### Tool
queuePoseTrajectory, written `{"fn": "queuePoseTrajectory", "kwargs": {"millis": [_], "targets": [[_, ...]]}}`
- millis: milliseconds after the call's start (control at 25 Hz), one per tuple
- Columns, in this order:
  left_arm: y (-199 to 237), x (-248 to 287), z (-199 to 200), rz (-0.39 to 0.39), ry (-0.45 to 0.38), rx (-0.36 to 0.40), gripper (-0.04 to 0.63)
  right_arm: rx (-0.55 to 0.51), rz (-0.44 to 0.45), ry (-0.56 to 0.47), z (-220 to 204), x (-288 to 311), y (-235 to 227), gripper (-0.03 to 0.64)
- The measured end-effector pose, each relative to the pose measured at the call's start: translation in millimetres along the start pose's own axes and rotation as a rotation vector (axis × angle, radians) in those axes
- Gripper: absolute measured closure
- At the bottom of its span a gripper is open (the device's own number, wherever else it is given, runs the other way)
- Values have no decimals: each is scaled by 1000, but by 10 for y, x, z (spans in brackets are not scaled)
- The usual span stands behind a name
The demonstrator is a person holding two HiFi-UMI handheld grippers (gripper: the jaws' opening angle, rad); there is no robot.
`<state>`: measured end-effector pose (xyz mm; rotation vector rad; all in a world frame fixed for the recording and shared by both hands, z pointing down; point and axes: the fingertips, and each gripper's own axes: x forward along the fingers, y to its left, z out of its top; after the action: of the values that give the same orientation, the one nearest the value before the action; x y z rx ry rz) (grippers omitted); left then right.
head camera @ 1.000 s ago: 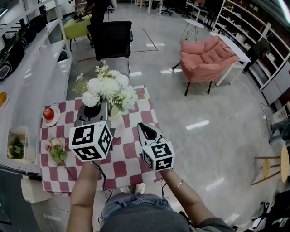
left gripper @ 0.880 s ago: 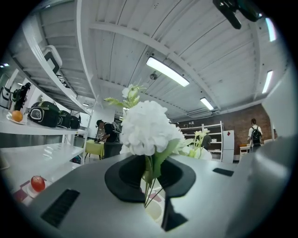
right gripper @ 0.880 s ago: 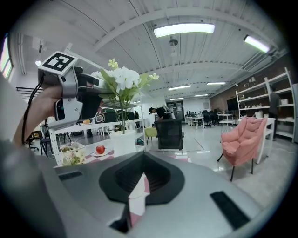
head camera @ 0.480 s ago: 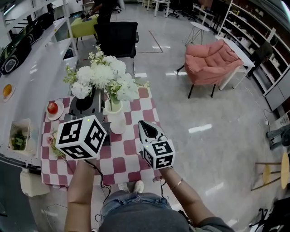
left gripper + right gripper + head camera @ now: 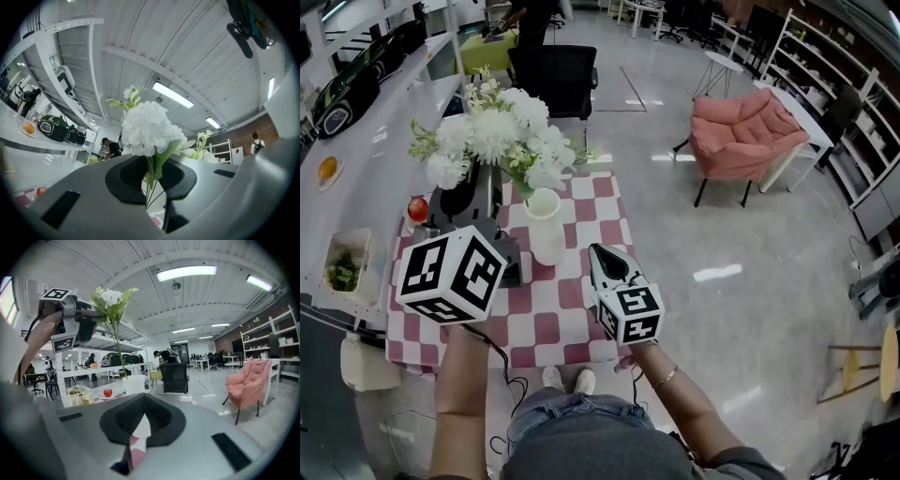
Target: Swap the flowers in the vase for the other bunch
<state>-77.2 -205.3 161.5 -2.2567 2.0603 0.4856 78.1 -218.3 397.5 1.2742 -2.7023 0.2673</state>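
Note:
My left gripper (image 5: 490, 180) is shut on the stems of a bunch of white flowers (image 5: 499, 136) and holds it up over the left of the table. In the left gripper view the white flowers (image 5: 147, 126) rise just past the jaws of the left gripper (image 5: 152, 180). The white vase (image 5: 546, 225) stands on the checked cloth, its mouth showing. In the right gripper view the thin stems run from the white flowers (image 5: 111, 298) down to the rim of the vase (image 5: 133, 383); whether their ends are inside I cannot tell. My right gripper (image 5: 602, 258) is shut and empty, right of the vase.
A red apple on a plate (image 5: 417, 208) sits at the table's far left. Beside the pink-and-white checked table (image 5: 572, 309) stands a small basket (image 5: 345, 267) on a white counter. Behind are a black chair (image 5: 553, 80) and a pink armchair (image 5: 745, 131).
My left gripper has risen with the white bunch, drawing the stems up from the vase. The vase mouth now shows. My right gripper has shifted slightly.

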Motion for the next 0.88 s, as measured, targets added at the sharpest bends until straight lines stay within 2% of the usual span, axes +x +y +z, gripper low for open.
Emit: {"fn": "queuePoseTrajectory", "kwargs": {"millis": [200, 360, 600, 880], "targets": [[245, -267, 255, 52, -67, -3, 541, -15, 24, -6, -31, -12, 194, 607], [428, -470, 379, 101, -83, 3, 541, -25, 50, -10, -21, -7, 314, 607], [752, -777, 345, 183, -46, 6, 541, -36, 91, 5, -62, 29, 566, 607], [1255, -1183, 53, 305, 37, -23, 541, -46, 154, 39, -188, 161, 930, 607]]}}
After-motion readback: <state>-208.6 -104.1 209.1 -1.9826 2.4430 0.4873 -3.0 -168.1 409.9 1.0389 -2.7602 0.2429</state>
